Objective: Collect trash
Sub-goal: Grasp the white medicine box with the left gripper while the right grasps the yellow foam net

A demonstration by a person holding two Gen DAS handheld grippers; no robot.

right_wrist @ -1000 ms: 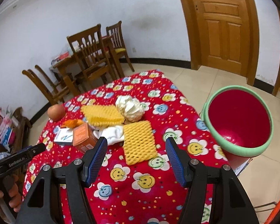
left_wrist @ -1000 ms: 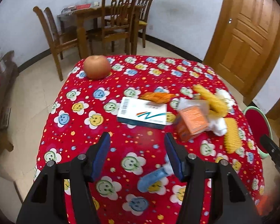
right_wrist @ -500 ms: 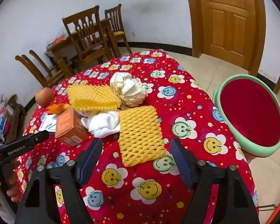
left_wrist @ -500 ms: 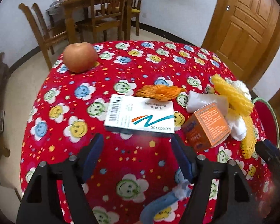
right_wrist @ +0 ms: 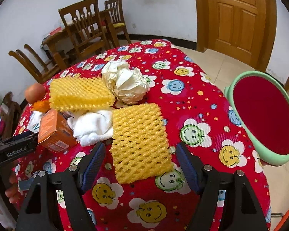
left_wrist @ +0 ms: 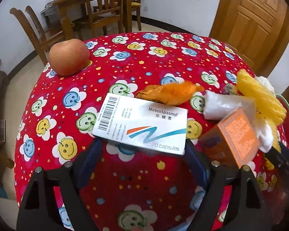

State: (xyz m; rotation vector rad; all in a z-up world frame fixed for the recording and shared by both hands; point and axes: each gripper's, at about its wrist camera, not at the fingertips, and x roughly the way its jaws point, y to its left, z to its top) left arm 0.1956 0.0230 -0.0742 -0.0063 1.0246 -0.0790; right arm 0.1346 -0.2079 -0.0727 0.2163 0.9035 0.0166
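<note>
My left gripper [left_wrist: 142, 159] is open, its fingers astride the near edge of a white capsule box [left_wrist: 141, 123] lying flat on the red flowered tablecloth [left_wrist: 125, 61]. Behind the box lies orange peel [left_wrist: 171, 93]; to the right are an orange carton [left_wrist: 235, 136], a white wrapper [left_wrist: 221, 105] and yellow foam netting [left_wrist: 260, 96]. My right gripper [right_wrist: 140, 163] is open around the near end of a flat yellow foam net [right_wrist: 140, 142]. A second foam net [right_wrist: 79, 94], crumpled paper [right_wrist: 125, 80], a white cloth [right_wrist: 92, 125] and the orange carton [right_wrist: 54, 130] lie beyond it.
A red bin with a green rim [right_wrist: 265, 115] stands off the table's right edge. An apple [left_wrist: 69, 56] sits at the far left of the table. Wooden chairs and a table [left_wrist: 98, 13] stand behind; a wooden door [left_wrist: 250, 23] is at the right.
Both grippers have moved forward and down towards the table. The left one now reaches the capsule box, the right one the flat foam net. Both stay open.
</note>
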